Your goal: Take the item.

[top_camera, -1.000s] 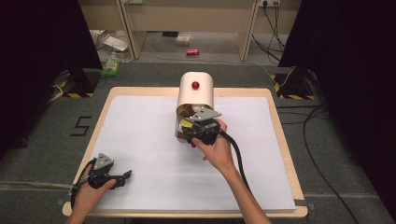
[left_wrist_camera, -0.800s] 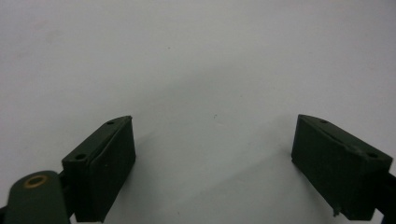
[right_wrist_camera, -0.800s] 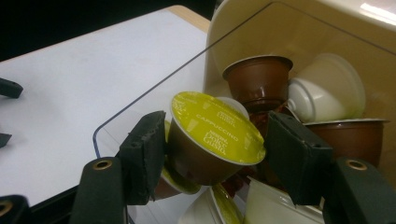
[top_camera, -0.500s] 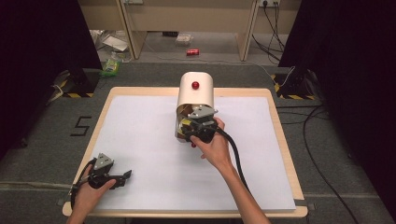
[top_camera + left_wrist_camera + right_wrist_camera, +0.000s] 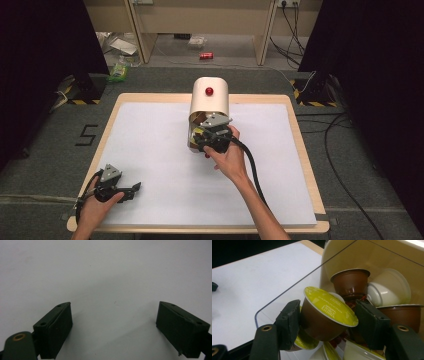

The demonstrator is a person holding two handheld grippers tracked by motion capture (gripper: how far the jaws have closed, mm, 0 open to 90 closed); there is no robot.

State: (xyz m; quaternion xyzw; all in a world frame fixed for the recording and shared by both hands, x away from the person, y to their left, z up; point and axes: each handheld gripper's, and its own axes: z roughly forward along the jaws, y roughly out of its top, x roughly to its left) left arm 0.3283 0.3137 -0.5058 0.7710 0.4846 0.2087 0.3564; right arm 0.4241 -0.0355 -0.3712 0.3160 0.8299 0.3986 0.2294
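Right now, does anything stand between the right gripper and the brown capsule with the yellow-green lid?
No. The right gripper already holds the brown capsule with the yellow-green foil lid between its pads, at the open front of the cream container.

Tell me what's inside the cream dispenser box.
The cream dispenser box holds coffee capsules: brown and white ones, plus a green-lidded cappuccino capsule gripped by the right gripper. Capsules deeper down are covered.
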